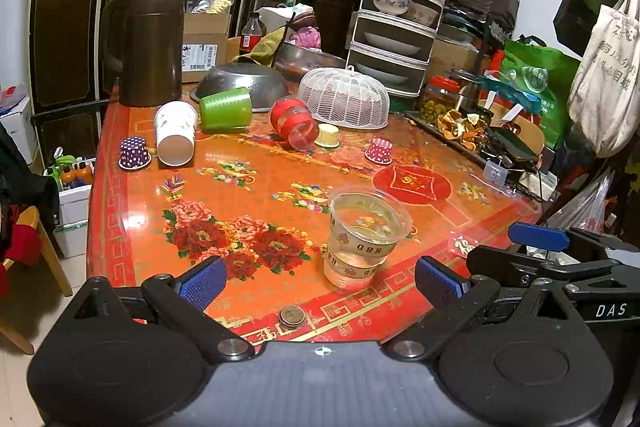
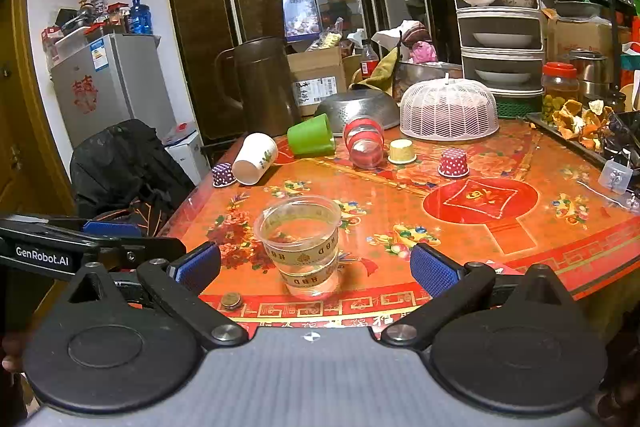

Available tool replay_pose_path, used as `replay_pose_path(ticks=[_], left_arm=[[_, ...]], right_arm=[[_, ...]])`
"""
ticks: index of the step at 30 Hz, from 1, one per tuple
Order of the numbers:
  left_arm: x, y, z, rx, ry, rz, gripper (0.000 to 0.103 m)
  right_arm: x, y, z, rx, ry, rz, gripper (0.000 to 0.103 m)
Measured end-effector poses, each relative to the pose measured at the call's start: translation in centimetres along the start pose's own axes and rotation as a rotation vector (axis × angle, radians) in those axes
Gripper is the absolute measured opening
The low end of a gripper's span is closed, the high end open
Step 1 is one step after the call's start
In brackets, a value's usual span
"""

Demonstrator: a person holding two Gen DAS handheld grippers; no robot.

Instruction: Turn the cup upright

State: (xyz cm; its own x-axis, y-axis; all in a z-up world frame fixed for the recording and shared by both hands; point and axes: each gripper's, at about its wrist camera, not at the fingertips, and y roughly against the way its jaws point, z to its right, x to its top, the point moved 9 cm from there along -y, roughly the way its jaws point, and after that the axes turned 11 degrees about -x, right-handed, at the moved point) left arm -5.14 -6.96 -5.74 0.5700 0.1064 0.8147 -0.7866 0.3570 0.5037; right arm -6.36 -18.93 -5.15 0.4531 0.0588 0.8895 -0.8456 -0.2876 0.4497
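Note:
A clear plastic cup (image 1: 362, 237) with printed bands stands upright near the front edge of the red flowered table (image 1: 260, 187); it also shows in the right wrist view (image 2: 304, 247). My left gripper (image 1: 320, 281) is open and empty, just short of the cup. My right gripper (image 2: 316, 269) is open and empty, its fingers either side of the cup but nearer the camera. Further back a white paper cup (image 1: 176, 133), a green cup (image 1: 226, 109) and a red-banded clear cup (image 1: 294, 123) lie on their sides.
Small purple (image 1: 134, 153), cream (image 1: 328, 135) and pink dotted (image 1: 379, 151) cups sit upside down. A brown jug (image 1: 146, 47), metal bowl (image 1: 240, 81), white mesh food cover (image 1: 346, 99) and tiered rack (image 1: 400, 15) stand behind. A coin (image 1: 291, 315) lies at the front edge.

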Motion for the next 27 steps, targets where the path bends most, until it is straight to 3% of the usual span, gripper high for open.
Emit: replay_pose_path(ticks=[27], left_arm=[[-0.14, -0.15, -0.38, 0.007, 0.007, -0.009, 0.101]], right_arm=[[-0.02, 0.18, -0.09, 0.003, 0.004, 0.003, 0.102]])
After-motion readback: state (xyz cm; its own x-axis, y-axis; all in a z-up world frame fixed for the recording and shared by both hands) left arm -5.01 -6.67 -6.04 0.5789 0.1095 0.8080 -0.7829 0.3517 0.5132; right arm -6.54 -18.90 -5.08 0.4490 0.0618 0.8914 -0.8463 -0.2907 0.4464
